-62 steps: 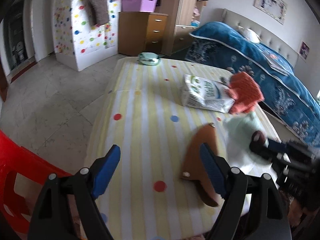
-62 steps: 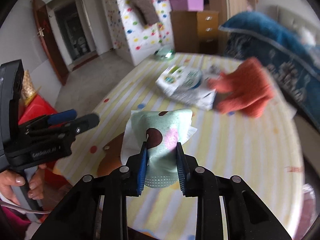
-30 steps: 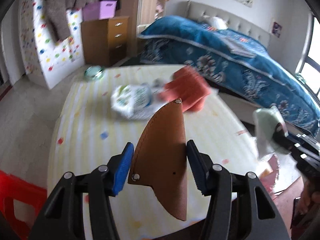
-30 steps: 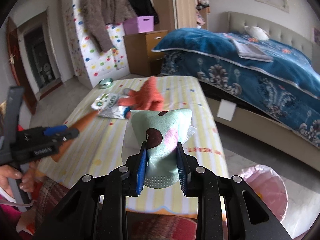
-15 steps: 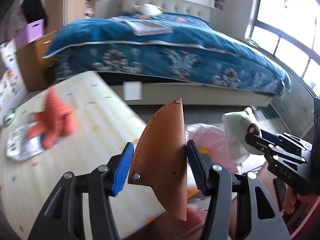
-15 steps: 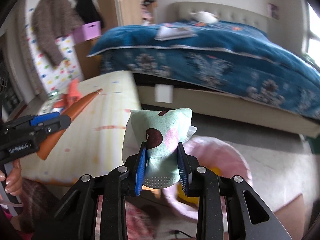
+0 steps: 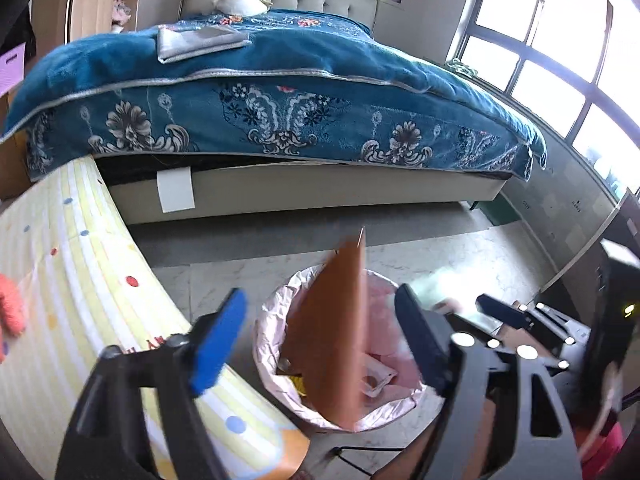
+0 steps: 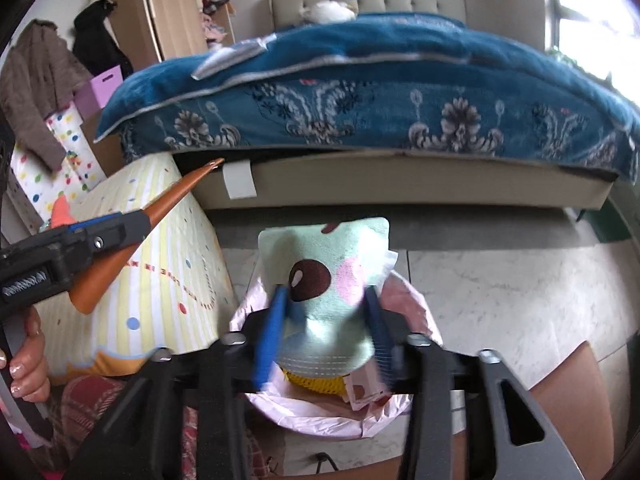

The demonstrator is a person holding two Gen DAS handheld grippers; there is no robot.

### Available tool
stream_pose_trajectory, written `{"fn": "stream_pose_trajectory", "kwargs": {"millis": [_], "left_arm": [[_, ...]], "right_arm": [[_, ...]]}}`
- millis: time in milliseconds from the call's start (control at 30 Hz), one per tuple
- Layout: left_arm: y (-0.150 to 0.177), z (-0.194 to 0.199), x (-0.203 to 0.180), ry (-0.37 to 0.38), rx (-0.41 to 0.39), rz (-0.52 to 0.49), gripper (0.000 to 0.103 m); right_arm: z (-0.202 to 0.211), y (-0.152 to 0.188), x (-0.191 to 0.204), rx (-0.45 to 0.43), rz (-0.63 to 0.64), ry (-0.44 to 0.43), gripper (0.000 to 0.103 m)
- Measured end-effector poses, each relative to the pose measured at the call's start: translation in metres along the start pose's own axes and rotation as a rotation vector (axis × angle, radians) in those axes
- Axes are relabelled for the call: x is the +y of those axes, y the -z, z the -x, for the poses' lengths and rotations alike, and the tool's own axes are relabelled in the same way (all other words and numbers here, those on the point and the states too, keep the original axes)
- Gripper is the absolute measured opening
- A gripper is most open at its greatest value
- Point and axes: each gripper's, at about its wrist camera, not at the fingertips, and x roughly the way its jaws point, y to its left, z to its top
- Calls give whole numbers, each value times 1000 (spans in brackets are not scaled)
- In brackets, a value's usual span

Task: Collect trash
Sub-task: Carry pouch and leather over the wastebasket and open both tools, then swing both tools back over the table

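Note:
A bin with a pink liner stands on the floor beside the table. My left gripper hangs over it, its jaws opening wide. A brown leather piece stands blurred between the pads, touching neither. In the right wrist view my right gripper is over the same bin, its jaws opening too. A mint-green packet with a brown spot sits between the blue pads, which have drawn off it. The left gripper and the brown piece show at the left of that view.
A table with a yellow striped, dotted cloth lies left of the bin, with an orange plush toy on it. A bed with a blue cover fills the back. A hand grips the left handle. Marble floor lies right of the bin.
Both grippers swung from the table over to the pink-lined bin. Both pairs of jaws have widened, and the brown piece and the green packet are now loose between them.

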Motion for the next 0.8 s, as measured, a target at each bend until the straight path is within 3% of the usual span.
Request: {"fn": "stream_pose_trajectory", "kwargs": {"millis": [200, 433, 800], "left_arm": [[10, 20, 29, -59, -22, 55, 78], [29, 60, 66, -169, -59, 116, 78], [79, 148, 126, -365, -138, 178, 81]], "right_arm": [[12, -2, -2, -15, -16, 0, 56], [31, -5, 20, -74, 23, -64, 56], [54, -12, 127, -111, 247, -197, 56]]}}
